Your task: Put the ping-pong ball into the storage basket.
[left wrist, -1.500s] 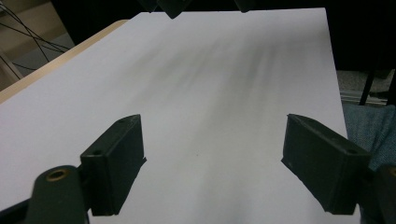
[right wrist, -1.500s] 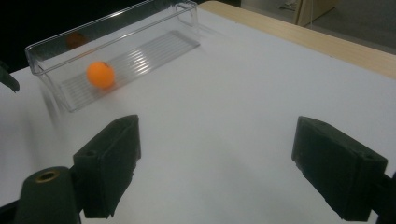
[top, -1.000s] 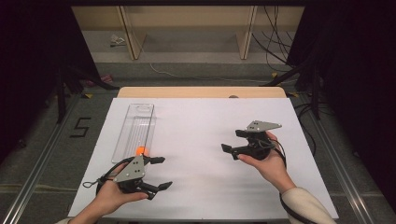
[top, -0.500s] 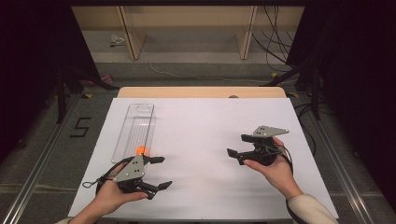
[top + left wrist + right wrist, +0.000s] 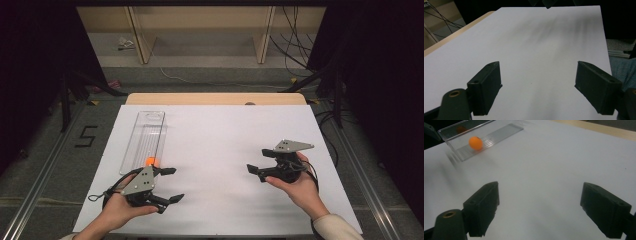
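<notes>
The orange ball [image 5: 150, 161] is lying inside the clear tray [image 5: 148, 131]. The left gripper [image 5: 170, 184] and right gripper [image 5: 255, 173] are hovering wide open, holding nothing. Placement appears done.

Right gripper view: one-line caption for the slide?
Open right gripper above the white sheet, facing an orange ball in a clear tray.

Bright tabletop, dark surround — gripper views motion-blurred.
</notes>
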`<action>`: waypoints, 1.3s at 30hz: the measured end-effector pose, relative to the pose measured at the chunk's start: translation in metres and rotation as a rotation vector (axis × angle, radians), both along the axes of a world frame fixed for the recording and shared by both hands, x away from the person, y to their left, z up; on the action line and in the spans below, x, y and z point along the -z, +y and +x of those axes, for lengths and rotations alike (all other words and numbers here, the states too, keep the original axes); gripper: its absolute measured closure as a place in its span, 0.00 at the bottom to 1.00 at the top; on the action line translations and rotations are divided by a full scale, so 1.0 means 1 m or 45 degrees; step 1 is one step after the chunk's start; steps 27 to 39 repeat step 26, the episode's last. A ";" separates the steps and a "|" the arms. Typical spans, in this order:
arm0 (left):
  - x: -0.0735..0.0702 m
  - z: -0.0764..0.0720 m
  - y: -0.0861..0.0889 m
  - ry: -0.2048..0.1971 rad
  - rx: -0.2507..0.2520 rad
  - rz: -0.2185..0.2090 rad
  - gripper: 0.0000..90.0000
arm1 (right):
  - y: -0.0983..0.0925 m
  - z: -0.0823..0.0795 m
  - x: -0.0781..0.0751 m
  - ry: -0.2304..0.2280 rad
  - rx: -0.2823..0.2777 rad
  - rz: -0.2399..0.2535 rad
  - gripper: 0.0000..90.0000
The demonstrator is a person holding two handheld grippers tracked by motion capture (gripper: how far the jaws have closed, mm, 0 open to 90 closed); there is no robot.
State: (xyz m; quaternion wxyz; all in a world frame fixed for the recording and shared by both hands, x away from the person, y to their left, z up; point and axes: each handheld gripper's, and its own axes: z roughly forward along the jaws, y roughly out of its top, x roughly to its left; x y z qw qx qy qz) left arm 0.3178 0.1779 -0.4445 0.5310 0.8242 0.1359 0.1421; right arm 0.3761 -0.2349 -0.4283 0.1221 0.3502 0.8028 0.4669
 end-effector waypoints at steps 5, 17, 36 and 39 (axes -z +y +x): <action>0.000 0.000 0.000 0.000 -0.001 -0.001 0.22 | -0.003 -0.004 0.002 0.003 -0.002 -0.002 0.18; 0.000 0.000 0.000 0.001 -0.002 -0.005 0.23 | -0.008 -0.008 0.003 -0.005 -0.002 0.004 0.18; -0.001 0.000 -0.001 0.002 0.003 -0.009 0.22 | -0.009 -0.008 0.003 -0.010 -0.003 0.008 0.18; -0.001 0.000 -0.001 0.002 0.003 -0.009 0.22 | -0.009 -0.008 0.003 -0.010 -0.003 0.008 0.18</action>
